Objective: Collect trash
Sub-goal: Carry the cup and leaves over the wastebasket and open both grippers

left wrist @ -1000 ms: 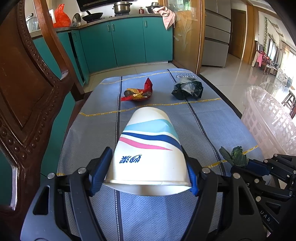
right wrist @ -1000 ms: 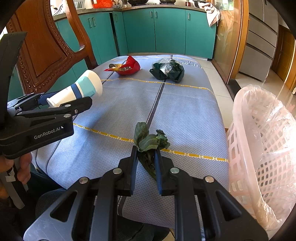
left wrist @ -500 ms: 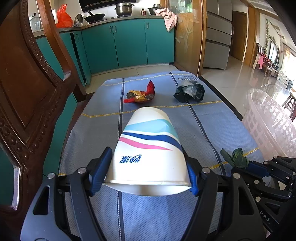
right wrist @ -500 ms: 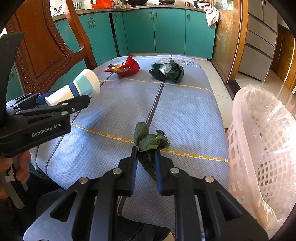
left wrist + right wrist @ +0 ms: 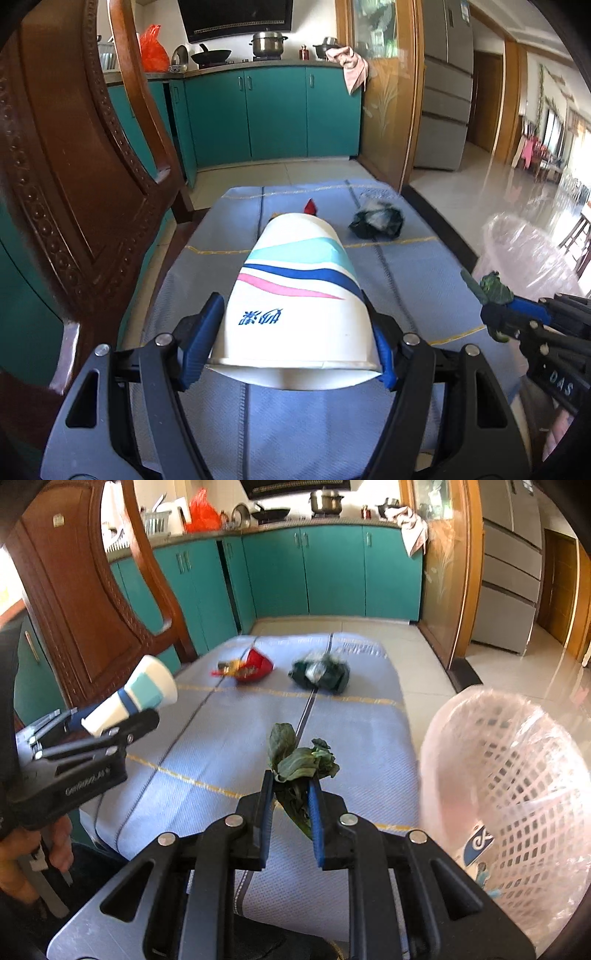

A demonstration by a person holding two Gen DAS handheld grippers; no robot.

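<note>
My left gripper (image 5: 291, 332) is shut on a white paper cup (image 5: 295, 288) with blue, teal and pink stripes, held above the near left of the blue tablecloth (image 5: 417, 266); the cup also shows in the right wrist view (image 5: 140, 698). My right gripper (image 5: 290, 805) is shut on a wilted green leaf (image 5: 299, 768), held above the cloth near the table's right edge; the leaf also shows in the left wrist view (image 5: 493, 286). A red wrapper (image 5: 251, 666) and a crumpled dark green bag (image 5: 321, 672) lie at the table's far end.
A pink lattice basket lined with clear plastic (image 5: 517, 775) stands right of the table. A carved wooden chair back (image 5: 74, 177) rises at the left. Teal kitchen cabinets (image 5: 332, 572) stand behind, across tiled floor.
Both grippers have risen and pulled back with their loads still held. The views now look higher, with more of the kitchen showing. The basket appears closer on the right.
</note>
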